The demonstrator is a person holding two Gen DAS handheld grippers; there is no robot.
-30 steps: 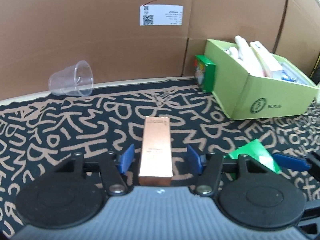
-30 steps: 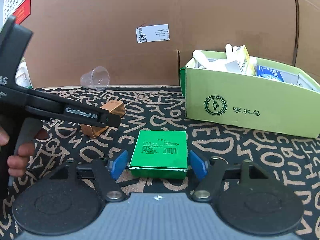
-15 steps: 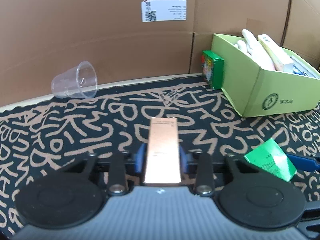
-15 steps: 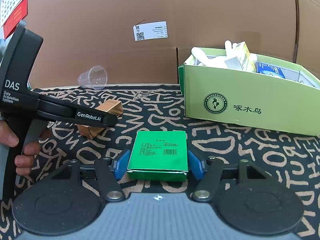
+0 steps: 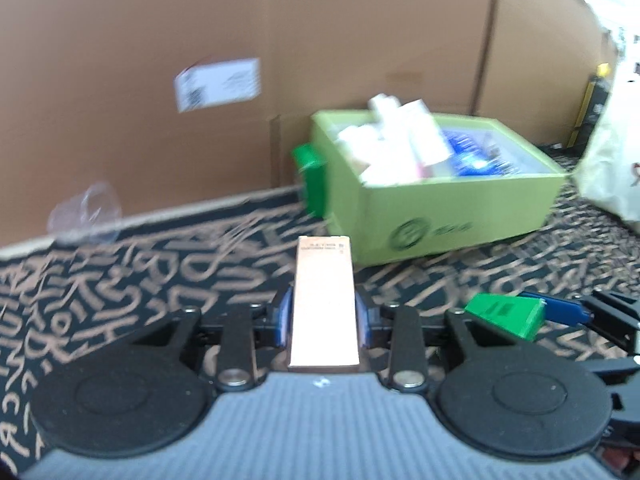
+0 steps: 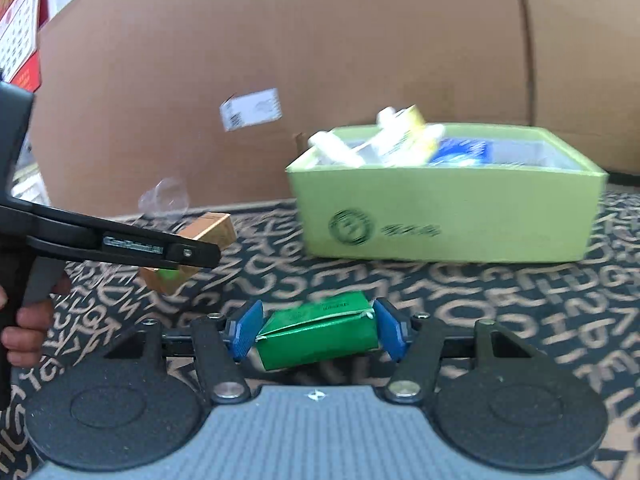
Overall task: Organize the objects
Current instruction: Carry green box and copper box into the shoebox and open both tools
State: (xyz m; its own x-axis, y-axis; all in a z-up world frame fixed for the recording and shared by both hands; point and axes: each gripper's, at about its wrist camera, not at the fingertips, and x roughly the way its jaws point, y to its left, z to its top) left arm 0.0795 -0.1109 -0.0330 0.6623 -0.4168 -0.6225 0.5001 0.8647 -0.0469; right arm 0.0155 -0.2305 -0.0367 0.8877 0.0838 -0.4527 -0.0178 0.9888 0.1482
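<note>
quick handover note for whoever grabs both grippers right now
Left gripper: shut on the copper box, lifted off the mat.
Right gripper: shut on the green box, tilted, also lifted.
Green bin ahead already holds several packages.
A small green box leans by the bin's left side; a clear cup lies by the cardboard wall.
Left: drop both boxes in the bin.
</note>
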